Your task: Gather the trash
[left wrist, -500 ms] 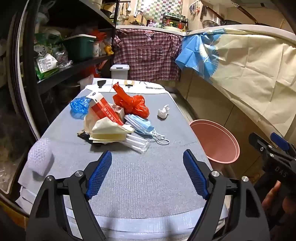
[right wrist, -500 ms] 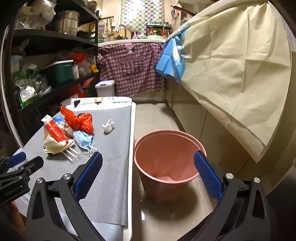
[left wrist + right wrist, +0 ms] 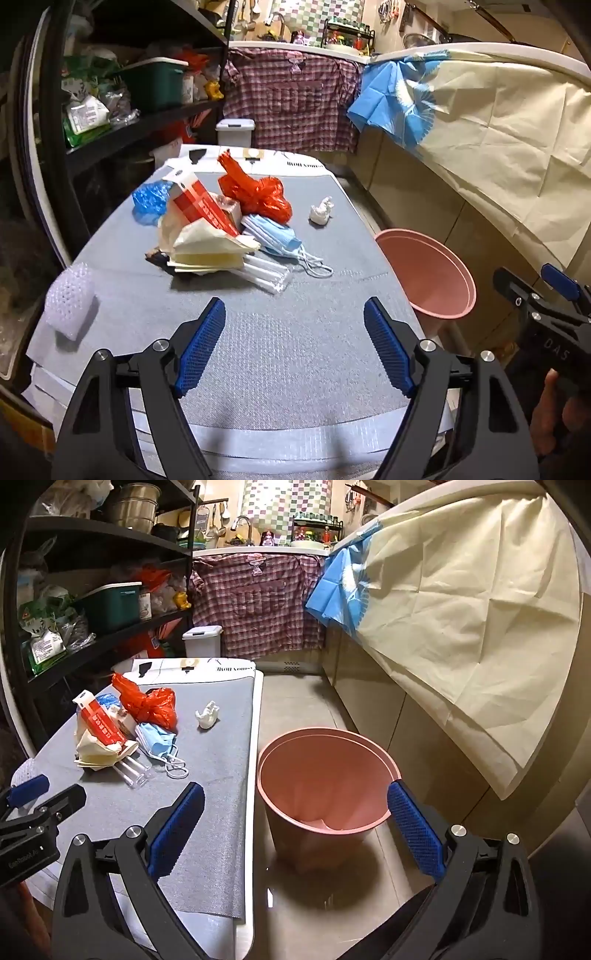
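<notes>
So there's a long table covered in a grey woven mat (image 3: 295, 350) filling the middle of the left wrist view, and a round pink plastic bin (image 3: 325, 775) on the floor just beside its right edge — dead centre in the right wrist view.

The trash sits in a heap left of centre on the mat: a crumpled red plastic bag (image 3: 258, 192), a red-and-white carton (image 3: 199, 206) lying tilted on some cream paper wrappers (image 3: 207, 247), pale blue face masks (image 3: 273, 236) touching the bag, and clear plastic tubes (image 3: 266, 273) at the near end of the pile. A blue plastic bag (image 3: 151, 199) pokes out behind the carton. Off to the right, apart from the heap, is a small white crumpled tissue (image 3: 321, 212).

Left gripper (image 3: 295, 347) hangs over bare mat near the heap, jaws wide, nothing in them. Right gripper (image 3: 295, 830) is spread wide too — empty, framing the bin.
</notes>
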`<action>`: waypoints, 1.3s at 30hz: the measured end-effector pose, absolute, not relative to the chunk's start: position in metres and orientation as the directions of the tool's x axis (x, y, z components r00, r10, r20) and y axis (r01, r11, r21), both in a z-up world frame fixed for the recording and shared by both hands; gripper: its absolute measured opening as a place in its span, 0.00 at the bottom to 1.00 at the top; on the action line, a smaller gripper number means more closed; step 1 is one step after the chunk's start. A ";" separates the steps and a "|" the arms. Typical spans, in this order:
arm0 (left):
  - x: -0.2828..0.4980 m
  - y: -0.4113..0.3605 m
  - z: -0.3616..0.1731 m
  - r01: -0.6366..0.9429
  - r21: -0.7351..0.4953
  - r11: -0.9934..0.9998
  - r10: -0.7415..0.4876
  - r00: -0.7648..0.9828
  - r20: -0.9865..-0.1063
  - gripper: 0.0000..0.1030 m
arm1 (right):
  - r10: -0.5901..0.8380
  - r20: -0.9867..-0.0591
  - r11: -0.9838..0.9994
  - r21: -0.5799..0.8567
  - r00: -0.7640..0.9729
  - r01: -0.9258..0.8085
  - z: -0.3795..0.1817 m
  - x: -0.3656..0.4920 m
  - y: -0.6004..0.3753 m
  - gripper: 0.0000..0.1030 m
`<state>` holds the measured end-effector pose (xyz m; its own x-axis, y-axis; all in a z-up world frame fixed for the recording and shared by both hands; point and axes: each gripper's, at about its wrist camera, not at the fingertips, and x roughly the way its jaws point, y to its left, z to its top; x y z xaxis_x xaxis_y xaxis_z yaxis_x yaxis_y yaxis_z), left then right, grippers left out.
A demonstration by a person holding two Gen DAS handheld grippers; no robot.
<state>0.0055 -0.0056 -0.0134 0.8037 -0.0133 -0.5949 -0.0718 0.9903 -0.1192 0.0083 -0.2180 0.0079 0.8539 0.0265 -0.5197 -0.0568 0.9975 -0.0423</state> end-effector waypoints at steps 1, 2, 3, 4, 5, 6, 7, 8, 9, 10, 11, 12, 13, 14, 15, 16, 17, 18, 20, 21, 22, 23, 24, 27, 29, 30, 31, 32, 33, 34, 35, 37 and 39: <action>0.006 -0.007 -0.014 -0.070 -0.115 0.991 -0.012 0.804 -0.595 0.71 | 0.027 -0.523 0.998 -0.038 0.852 -0.055 0.008 0.009 -0.219 0.94; 0.006 -0.008 -0.015 -0.067 -0.111 0.992 -0.012 0.805 -0.593 0.71 | 0.026 -0.526 0.998 -0.035 0.850 -0.052 0.010 0.011 -0.218 0.94; 0.005 -0.008 -0.014 -0.061 -0.111 0.992 -0.017 0.805 -0.593 0.71 | 0.026 -0.527 0.998 -0.033 0.849 -0.051 0.010 0.011 -0.219 0.94; 0.005 -0.009 -0.014 -0.053 -0.110 0.993 -0.023 0.805 -0.593 0.71 | 0.027 -0.530 0.998 -0.030 0.848 -0.051 0.010 0.011 -0.221 0.94; 0.005 -0.010 -0.015 -0.048 -0.111 0.993 -0.028 0.805 -0.592 0.71 | 0.028 -0.531 0.998 -0.029 0.847 -0.051 0.011 0.011 -0.222 0.94; 0.005 -0.011 -0.015 -0.043 -0.113 0.993 -0.033 0.806 -0.591 0.71 | 0.027 -0.531 0.998 -0.027 0.847 -0.049 0.011 0.010 -0.223 0.94; 0.006 -0.011 -0.014 -0.038 -0.115 0.993 -0.038 0.806 -0.591 0.71 | 0.027 -0.532 0.998 -0.027 0.846 -0.048 0.010 0.011 -0.223 0.94; 0.006 -0.012 -0.015 -0.032 -0.115 0.993 -0.042 0.807 -0.589 0.71 | 0.028 -0.532 0.998 -0.025 0.846 -0.049 0.010 0.011 -0.223 0.94; 0.006 -0.013 -0.014 -0.028 -0.114 0.993 -0.045 0.808 -0.588 0.71 | 0.029 -0.533 0.999 -0.024 0.846 -0.049 0.010 0.011 -0.224 0.94; 0.006 -0.015 -0.014 -0.023 -0.111 0.993 -0.047 0.809 -0.586 0.71 | 0.029 -0.534 0.999 -0.022 0.845 -0.048 0.010 0.011 -0.224 0.94; 0.006 -0.016 -0.014 -0.019 -0.111 0.994 -0.049 0.811 -0.583 0.71 | 0.026 -0.533 0.999 -0.026 0.846 -0.047 0.010 0.011 -0.222 0.94; 0.006 -0.016 -0.013 -0.016 -0.110 0.994 -0.051 0.812 -0.581 0.71 | 0.022 -0.533 0.999 -0.026 0.846 -0.043 0.010 0.012 -0.222 0.94; 0.006 -0.017 -0.013 -0.014 -0.112 0.994 -0.054 0.813 -0.580 0.71 | 0.017 -0.531 0.999 -0.027 0.847 -0.037 0.010 0.011 -0.222 0.94; 0.006 -0.017 -0.013 -0.012 -0.114 0.993 -0.057 0.813 -0.579 0.71 | 0.016 -0.531 0.999 -0.026 0.847 -0.035 0.010 0.012 -0.222 0.94; 0.006 -0.017 -0.013 -0.011 -0.114 0.993 -0.058 0.814 -0.578 0.71 | 0.016 -0.532 0.999 -0.024 0.846 -0.034 0.010 0.012 -0.222 0.93; 0.006 -0.017 -0.013 -0.011 -0.114 0.993 -0.058 0.814 -0.578 0.71 | 0.016 -0.533 0.999 -0.023 0.846 -0.034 0.010 0.012 -0.222 0.92; 0.006 -0.017 -0.013 -0.010 -0.115 0.993 -0.058 0.815 -0.576 0.71 | 0.015 -0.532 0.999 -0.025 0.847 -0.034 0.010 0.011 -0.222 0.92; 0.006 -0.017 -0.012 -0.009 -0.115 0.993 -0.059 0.815 -0.577 0.71 | 0.016 -0.532 0.999 -0.026 0.847 -0.035 0.010 0.011 -0.222 0.91; 0.006 -0.017 -0.013 -0.010 -0.116 0.993 -0.059 0.814 -0.577 0.71 | 0.015 -0.532 0.999 -0.027 0.847 -0.035 0.010 0.012 -0.223 0.91; 0.006 -0.017 -0.013 -0.010 -0.116 0.993 -0.059 0.815 -0.577 0.71 | 0.015 -0.532 0.999 -0.028 0.846 -0.036 0.010 0.011 -0.223 0.91; 0.006 -0.017 -0.013 -0.010 -0.116 0.993 -0.059 0.815 -0.576 0.71 | 0.015 -0.533 0.999 -0.029 0.846 -0.036 0.010 0.012 -0.222 0.91; 0.006 -0.017 -0.013 -0.009 -0.115 0.993 -0.059 0.815 -0.577 0.71 | 0.015 -0.533 0.999 -0.030 0.846 -0.036 0.010 0.012 -0.222 0.91; 0.006 -0.018 -0.013 -0.009 -0.116 0.993 -0.060 0.815 -0.576 0.71 | 0.014 -0.534 0.999 -0.031 0.846 -0.036 0.010 0.012 -0.221 0.91; 0.006 -0.018 -0.013 -0.008 -0.115 0.993 -0.060 0.814 -0.577 0.71 | 0.015 -0.533 0.999 -0.028 0.846 -0.035 0.010 0.012 -0.222 0.91; 0.006 -0.019 -0.012 -0.005 -0.115 0.993 -0.062 0.816 -0.575 0.71 | 0.016 -0.535 0.999 -0.027 0.845 -0.036 0.010 0.012 -0.222 0.91; 0.005 -0.019 -0.012 -0.005 -0.116 0.993 -0.063 0.816 -0.575 0.71 | 0.016 -0.535 0.999 -0.028 0.845 -0.036 0.010 0.012 -0.222 0.91; 0.006 -0.018 -0.012 -0.005 -0.118 0.993 -0.064 0.816 -0.575 0.71 | 0.015 -0.534 0.999 -0.029 0.845 -0.036 0.010 0.012 -0.222 0.91; 0.006 -0.018 -0.012 -0.005 -0.118 0.993 -0.065 0.816 -0.575 0.71 | 0.015 -0.534 0.999 -0.029 0.846 -0.036 0.010 0.012 -0.222 0.91; 0.006 -0.018 -0.012 -0.005 -0.120 0.993 -0.065 0.815 -0.575 0.71 | 0.016 -0.534 0.999 -0.028 0.845 -0.037 0.010 0.012 -0.222 0.91; 0.006 -0.019 -0.011 -0.005 -0.121 0.993 -0.066 0.815 -0.575 0.71 | 0.016 -0.534 0.999 -0.029 0.845 -0.036 0.010 0.012 -0.222 0.91; 0.006 -0.018 -0.011 -0.005 -0.122 0.993 -0.067 0.815 -0.575 0.71 | 0.015 -0.534 0.999 -0.028 0.845 -0.036 0.010 0.012 -0.222 0.91; 0.006 -0.018 -0.011 -0.003 -0.120 0.993 -0.067 0.815 -0.575 0.71 | 0.016 -0.534 0.999 -0.027 0.845 -0.036 0.010 0.012 -0.223 0.91; 0.006 -0.018 -0.011 -0.003 -0.121 0.993 -0.068 0.815 -0.576 0.71 | 0.016 -0.534 0.999 -0.028 0.845 -0.037 0.010 0.013 -0.223 0.91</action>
